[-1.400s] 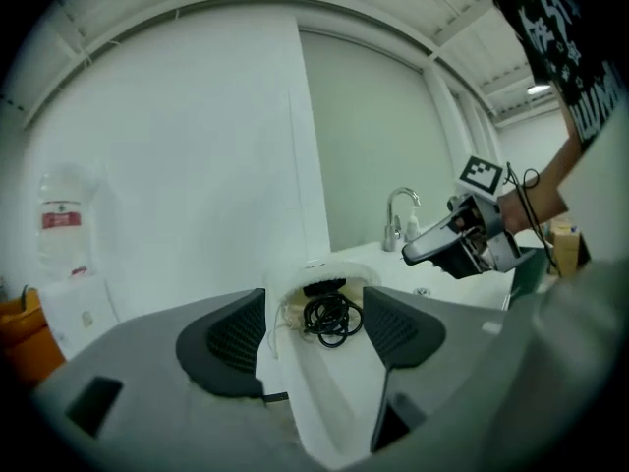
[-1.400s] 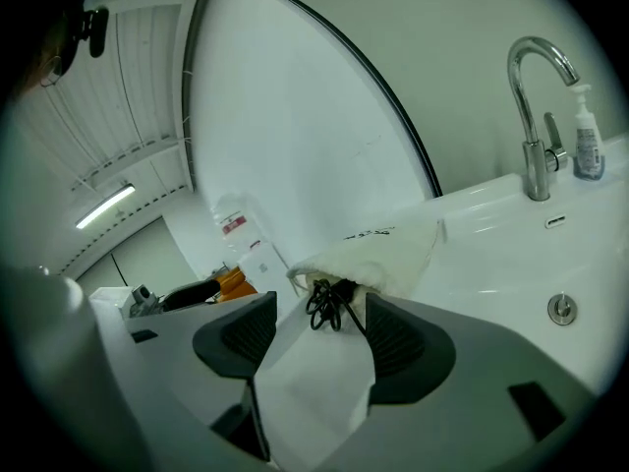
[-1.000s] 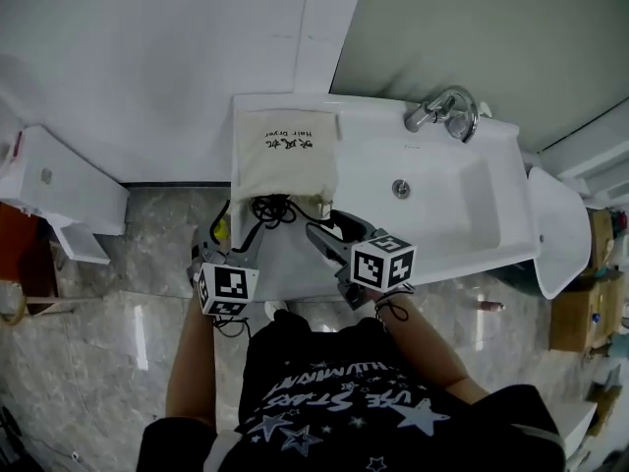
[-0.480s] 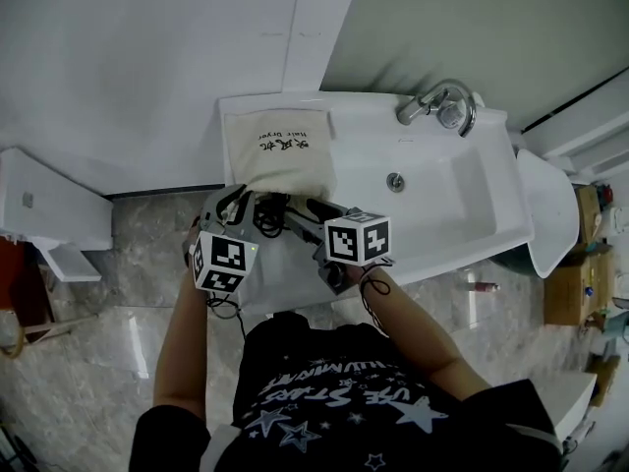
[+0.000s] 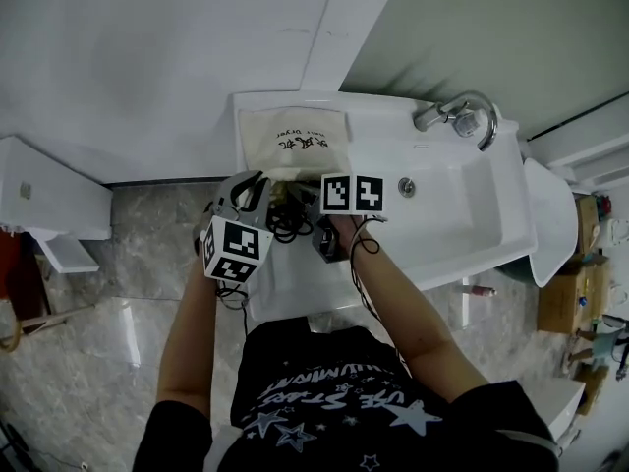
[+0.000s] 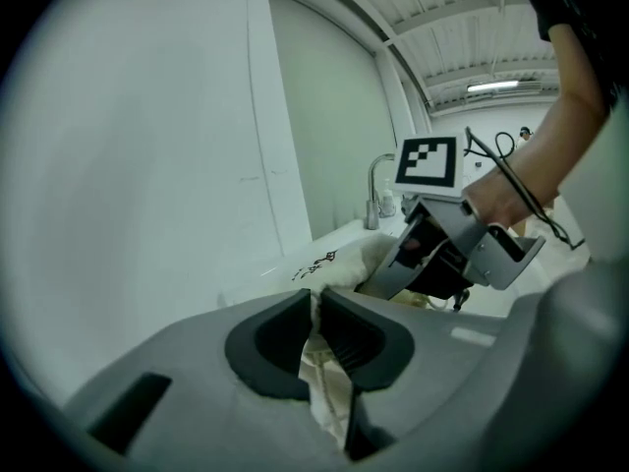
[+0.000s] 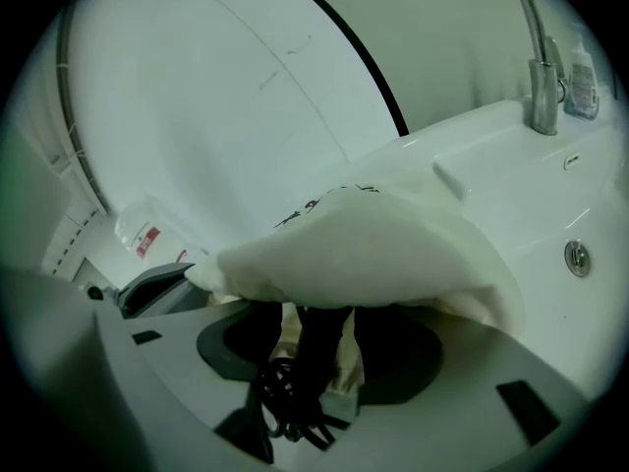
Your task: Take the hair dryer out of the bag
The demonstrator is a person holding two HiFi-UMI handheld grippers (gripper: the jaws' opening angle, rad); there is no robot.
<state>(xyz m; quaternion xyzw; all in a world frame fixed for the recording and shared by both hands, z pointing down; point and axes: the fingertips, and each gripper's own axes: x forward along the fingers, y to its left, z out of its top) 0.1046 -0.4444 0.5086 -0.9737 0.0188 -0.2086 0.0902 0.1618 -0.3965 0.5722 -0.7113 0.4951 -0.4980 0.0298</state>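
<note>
A cream cloth bag (image 5: 295,138) with black print lies on the left end of the white sink counter (image 5: 295,273). From its near mouth spills a coiled black cord (image 5: 285,222). My left gripper (image 5: 248,187) is at the mouth's left corner. In the left gripper view that gripper (image 6: 316,308) is shut on a fold of the bag's cloth (image 6: 324,382). My right gripper (image 5: 307,203) points into the mouth. Its jaws (image 7: 319,337) are closing, wide apart, around a black hair dryer part and cord (image 7: 307,362) under the bag (image 7: 364,244). The pads do not touch it.
A sink basin (image 5: 462,214) with a chrome faucet (image 5: 462,118) lies to the right of the bag. A white wall stands close behind the bag. A white cabinet (image 5: 49,205) is at the far left, over a marble floor (image 5: 118,313).
Both grippers moved up to the bag's mouth. The left jaws went from open to shut on the bag's edge. The right gripper dipped down over the cord.
</note>
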